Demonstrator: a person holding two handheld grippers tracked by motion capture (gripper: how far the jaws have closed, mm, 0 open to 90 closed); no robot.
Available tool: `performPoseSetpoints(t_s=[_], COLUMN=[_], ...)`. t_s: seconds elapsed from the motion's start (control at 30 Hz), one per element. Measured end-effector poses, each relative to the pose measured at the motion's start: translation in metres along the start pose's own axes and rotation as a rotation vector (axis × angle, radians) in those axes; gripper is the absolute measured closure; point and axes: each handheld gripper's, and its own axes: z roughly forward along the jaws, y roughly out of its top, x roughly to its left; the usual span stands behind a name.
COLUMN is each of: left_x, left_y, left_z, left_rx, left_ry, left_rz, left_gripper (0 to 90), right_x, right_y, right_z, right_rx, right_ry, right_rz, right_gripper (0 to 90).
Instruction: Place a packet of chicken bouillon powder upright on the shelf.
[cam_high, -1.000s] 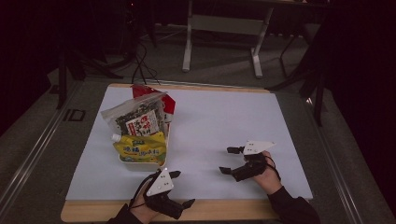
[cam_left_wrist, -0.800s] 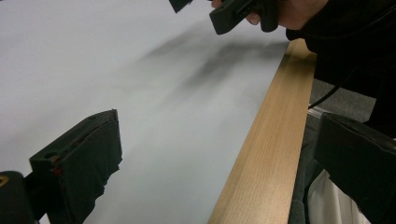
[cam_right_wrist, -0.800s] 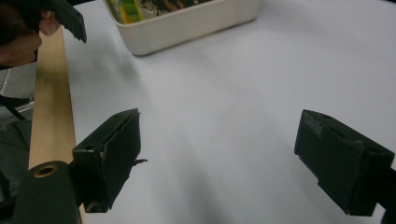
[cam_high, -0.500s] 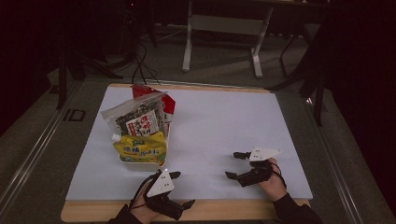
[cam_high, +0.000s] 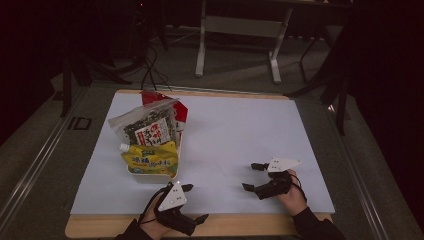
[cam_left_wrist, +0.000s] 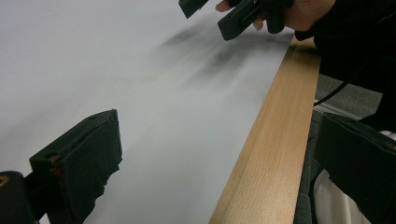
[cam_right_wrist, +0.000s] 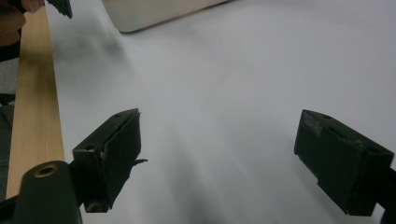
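Snack packets stand bunched in a white tray (cam_high: 150, 172) on the left half of the table (cam_high: 235, 130): a clear bag of dark seaweed (cam_high: 145, 127) leans at the back, a yellow pouch (cam_high: 150, 157) stands against the tray's near wall, and a red packet (cam_high: 152, 97) shows behind both. Right gripper (cam_high: 254, 176) has drawn back toward the near right corner of the white sheet over the last second; it now sits lower and closer to the wooden edge, well apart from the tray. Its jaws stand wide apart and hold nothing, as the right gripper view (cam_right_wrist: 217, 154) confirms, with bare sheet between them. Left gripper (cam_high: 194, 203) has kept its place at the near edge, just in front of the tray, with one jaw over the sheet and the other past the wooden edge; its jaws are also spread wide and empty in the left gripper view (cam_left_wrist: 219, 163). Judgement: no packet is yet engaged, and the withdrawal of the right gripper suggests a rest or start position. The left gripper is nearest the yellow pouch and is best placed for a first reach.
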Motion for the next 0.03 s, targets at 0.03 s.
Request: performPoseSetpoints(t_s=[0.03], left_x=[0.0000], left_y=[0.0000], left_z=[0.0000], left_rx=[-0.002], left_ry=[-0.001], left_rz=[-0.002], left_gripper=[2.6], right_x=[0.0001], right_y=[-0.0001], right_z=[0.0002], right_rx=[0.002], right_ry=[-0.002], right_rz=[-0.002], right_gripper=[14.3])
